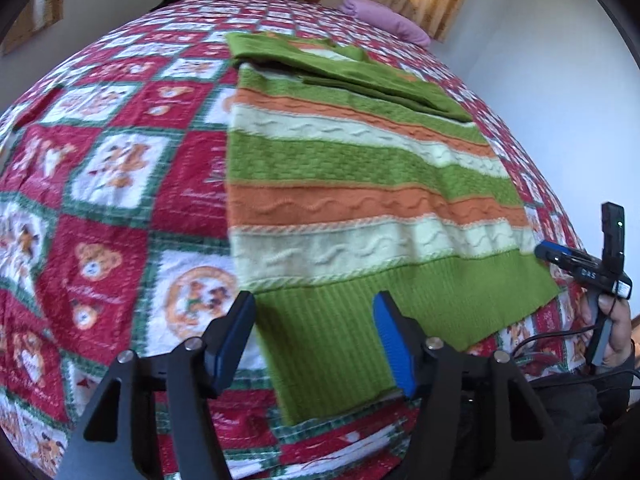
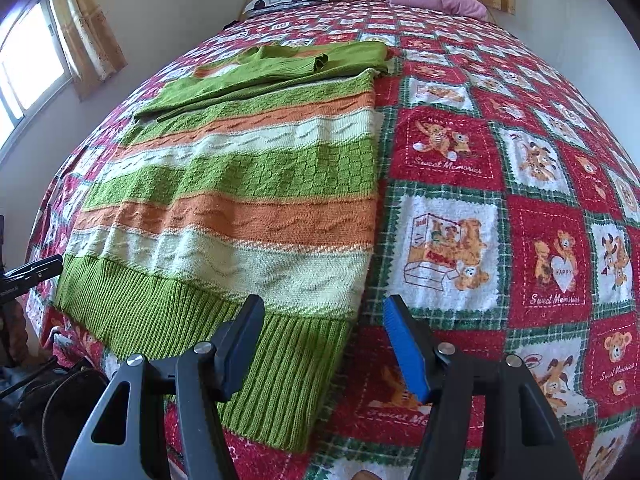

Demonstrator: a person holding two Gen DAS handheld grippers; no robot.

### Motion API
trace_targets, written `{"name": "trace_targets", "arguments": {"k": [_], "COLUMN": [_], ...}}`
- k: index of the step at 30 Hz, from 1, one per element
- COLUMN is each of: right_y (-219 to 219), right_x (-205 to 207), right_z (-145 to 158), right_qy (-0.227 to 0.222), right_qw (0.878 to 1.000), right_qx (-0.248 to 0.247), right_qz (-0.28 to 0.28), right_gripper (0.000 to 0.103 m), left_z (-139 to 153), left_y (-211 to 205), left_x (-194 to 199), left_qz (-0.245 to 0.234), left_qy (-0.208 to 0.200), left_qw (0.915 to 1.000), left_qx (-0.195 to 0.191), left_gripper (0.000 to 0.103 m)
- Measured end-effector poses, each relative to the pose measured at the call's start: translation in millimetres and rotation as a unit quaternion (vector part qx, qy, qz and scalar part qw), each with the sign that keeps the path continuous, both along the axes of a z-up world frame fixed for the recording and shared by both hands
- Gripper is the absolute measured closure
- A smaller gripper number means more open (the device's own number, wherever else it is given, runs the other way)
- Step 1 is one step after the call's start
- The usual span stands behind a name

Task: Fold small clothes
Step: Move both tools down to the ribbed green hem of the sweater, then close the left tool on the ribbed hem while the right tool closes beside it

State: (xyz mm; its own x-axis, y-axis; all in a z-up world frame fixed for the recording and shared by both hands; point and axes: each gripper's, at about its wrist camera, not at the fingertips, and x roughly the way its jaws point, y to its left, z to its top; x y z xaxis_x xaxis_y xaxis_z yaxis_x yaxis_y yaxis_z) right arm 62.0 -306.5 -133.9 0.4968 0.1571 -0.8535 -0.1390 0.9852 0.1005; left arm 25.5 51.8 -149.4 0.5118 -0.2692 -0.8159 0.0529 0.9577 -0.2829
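striped sweater (image 1: 360, 184) flat on bear quilt (image 1: 120, 184), sleeves folded in. l gripper (image 1: 316, 340) over hem's left corner, r gripper (image 2: 324, 344) over right corner. both jaws apart, nothing gripped.

A knitted sweater (image 2: 240, 200) is striped in green, orange and cream with a green ribbed hem, the bedspread (image 2: 500, 200) is checked in red, white and green with orange teddy bears, one pillow (image 2: 436, 0) is coloured pink, and the curtains (image 2: 86, 36) are patterned yellow-brown.
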Motion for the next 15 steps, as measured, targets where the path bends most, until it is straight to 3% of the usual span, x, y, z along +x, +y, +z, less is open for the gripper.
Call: {"name": "trace_targets", "arguments": {"k": [4,7,8,10,15], "right_y": [0.5,2.6,3.2,3.2,-1.0], "right_x": [-0.1,-0.5,-0.7,-0.9,-3.8], "right_z": [-2.5,-3.0,-2.7,-1.9,2.4], "right_qy": [0.007,0.009,0.009,0.010,0.013], "right_qw": [1.000,1.000,1.000,1.000,1.000], "right_qx": [-0.003,0.000,0.001,0.008,0.023], "right_qz": [0.007,0.011,0.012,0.013,0.009], "right_gripper": [0.040,0.040,0.040,0.040,0.040], "left_z": [-14.5,-14.5,-14.3,-15.6,-16.2], "left_y": [6.4,2.6,0.9,-2.3,1.3], "left_x": [0.9,-0.2,-0.6,-0.7,1.3], "left_qz": [0.008,0.005,0.001,-0.004,-0.004], "left_qy": [0.025,0.018,0.019,0.020,0.014], "left_qw": [0.9996,0.9998,0.9998,0.9998,0.9998], "left_qx": [-0.010,-0.004,-0.006,0.005,0.014], "left_gripper": [0.040,0.042,0.058,0.080,0.089]}}
